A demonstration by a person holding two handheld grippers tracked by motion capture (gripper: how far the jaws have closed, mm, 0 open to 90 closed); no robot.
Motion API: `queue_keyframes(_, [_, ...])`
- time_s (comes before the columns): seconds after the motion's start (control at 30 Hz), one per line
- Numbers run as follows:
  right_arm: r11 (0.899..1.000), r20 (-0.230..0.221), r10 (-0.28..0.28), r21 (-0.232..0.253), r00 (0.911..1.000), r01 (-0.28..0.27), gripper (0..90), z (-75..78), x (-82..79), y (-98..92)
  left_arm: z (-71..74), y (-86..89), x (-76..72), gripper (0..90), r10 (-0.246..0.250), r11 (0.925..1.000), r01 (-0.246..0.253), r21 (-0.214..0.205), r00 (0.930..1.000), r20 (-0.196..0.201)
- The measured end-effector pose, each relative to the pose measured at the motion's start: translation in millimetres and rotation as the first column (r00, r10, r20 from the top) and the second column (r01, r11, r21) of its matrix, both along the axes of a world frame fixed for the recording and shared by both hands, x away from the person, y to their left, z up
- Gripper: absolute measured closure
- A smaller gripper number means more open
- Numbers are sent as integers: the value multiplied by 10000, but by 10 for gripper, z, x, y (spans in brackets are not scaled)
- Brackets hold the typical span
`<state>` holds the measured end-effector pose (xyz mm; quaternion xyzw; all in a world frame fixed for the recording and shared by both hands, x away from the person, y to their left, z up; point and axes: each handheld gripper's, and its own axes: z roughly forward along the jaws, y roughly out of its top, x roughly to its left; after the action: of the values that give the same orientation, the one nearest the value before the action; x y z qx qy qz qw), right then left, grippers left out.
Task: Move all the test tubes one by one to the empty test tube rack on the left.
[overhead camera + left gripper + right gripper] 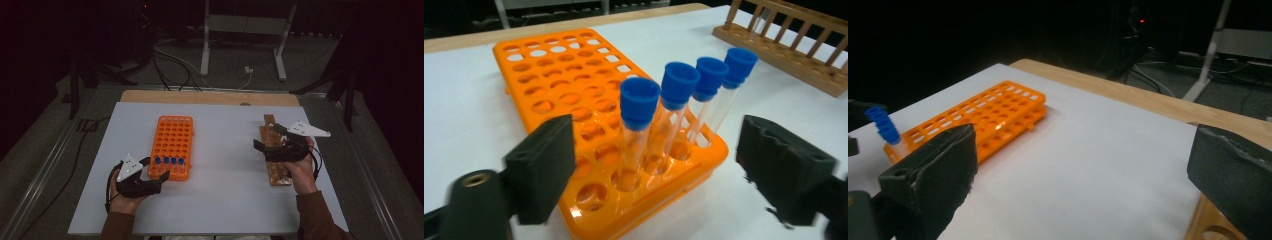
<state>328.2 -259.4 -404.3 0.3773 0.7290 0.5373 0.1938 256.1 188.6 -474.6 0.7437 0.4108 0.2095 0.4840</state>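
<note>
Left gripper gapes apart before four clear, blue-capped tubes upright in orange rack.

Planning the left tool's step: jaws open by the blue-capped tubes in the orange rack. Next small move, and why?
Probably ease the left tool forward so its jaws straddle the nearest tube, then close. The jaws stand wide with nothing between the pads, and four capped tubes sit upright in a row at the rack's near end. The right tool is open over the wooden rack.
</note>
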Motion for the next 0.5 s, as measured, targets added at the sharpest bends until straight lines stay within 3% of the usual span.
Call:
queue_keyframes(0.23, [9987, 53, -508, 15, 9987, 508, 0, -9, 41, -112, 6, -18, 19, 26, -49, 10000, 49, -34, 9999, 129])
queue_keyframes(0.3, [9970, 204, -760, -148, 9969, 763, 0, 8, 51, -154, 9, -20, 20, 14, -40, 10000, 40, -1, 9999, 163])
queue_keyframes(0.4, [9881, 548, -1268, -805, 9904, 1310, 0, 19, 86, -216, 10, -18, 15, 7, 48, 10000, -47, -39, 9997, 225])
queue_keyframes(0.5, [9790, 643, -1717, -999, 9831, 1775, 0, -26, 144, -295, 7, -9, 13, 6, 111, 9999, -109, -73, 9996, 257])
